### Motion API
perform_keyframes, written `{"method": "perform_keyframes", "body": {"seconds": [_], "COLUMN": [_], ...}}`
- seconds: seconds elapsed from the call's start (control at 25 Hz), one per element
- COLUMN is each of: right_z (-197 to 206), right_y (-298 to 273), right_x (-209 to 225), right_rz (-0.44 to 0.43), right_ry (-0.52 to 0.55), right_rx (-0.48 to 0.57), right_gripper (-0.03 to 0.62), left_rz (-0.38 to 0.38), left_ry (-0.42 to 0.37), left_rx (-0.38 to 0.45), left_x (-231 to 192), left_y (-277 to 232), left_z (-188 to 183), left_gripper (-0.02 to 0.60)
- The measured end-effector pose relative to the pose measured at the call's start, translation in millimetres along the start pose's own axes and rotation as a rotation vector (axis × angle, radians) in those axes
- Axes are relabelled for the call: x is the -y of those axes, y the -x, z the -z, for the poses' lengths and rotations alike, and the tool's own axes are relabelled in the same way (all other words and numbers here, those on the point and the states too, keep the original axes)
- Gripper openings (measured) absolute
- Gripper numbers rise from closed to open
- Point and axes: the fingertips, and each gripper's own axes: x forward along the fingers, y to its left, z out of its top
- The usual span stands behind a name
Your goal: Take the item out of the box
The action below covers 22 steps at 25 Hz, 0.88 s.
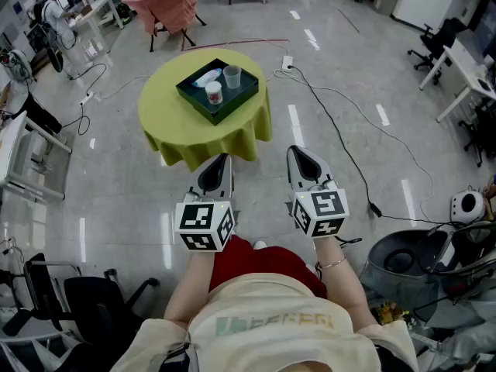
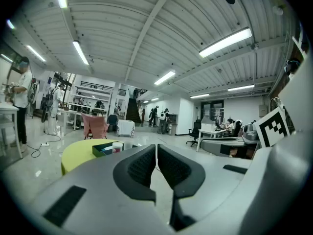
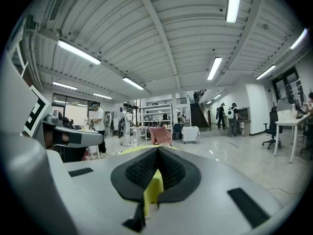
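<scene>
**Two claws clenched, box untouched**

Head view: the left claw (image 1: 222,160) and right claw (image 1: 296,153) are side by side, well short of the round bench draped in yellow-green cloth (image 1: 167,126). On the bench sits the dark green open box (image 1: 235,107). It holds a small white tub with a red band (image 1: 214,93), a clear plastic cup (image 1: 232,76) and a flat white item (image 1: 206,78).

Left gripper view: the jaws are pressed together with nothing between them. The bench and box lie far ahead, to the left.

Right gripper view: the jaws meet at their tips and are empty.
</scene>
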Motion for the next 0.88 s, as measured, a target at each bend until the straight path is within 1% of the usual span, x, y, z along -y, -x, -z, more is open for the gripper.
{"method": "perform_keyframes", "body": {"seconds": [0.24,0.44,0.64,0.88], "right_z": [1,3,8,17], "right_y": [-3,-9,-15,-32], "right_x": [2,1,2,16], "right_rz": [-0.013,-0.046,-0.058,-0.042], "right_ry": [-0.005,-0.055,-0.072,-0.105], "right_rx": [0.004,0.010,-0.002,-0.021], "right_gripper": [0.036,0.037,0.037,0.037], "left_rz": [0.002,-0.015,-0.033,-0.037], "left_ry": [-0.013,-0.014,0.001,0.003], "left_rx": [0.002,0.010,-0.012,-0.019], "left_x": [2,-5,-16,-28], "left_y": [-4,-4,-9,-30], "left_z": [-2,-8,-3,-3], "left_gripper": [0.032,0.032,0.032,0.032]}}
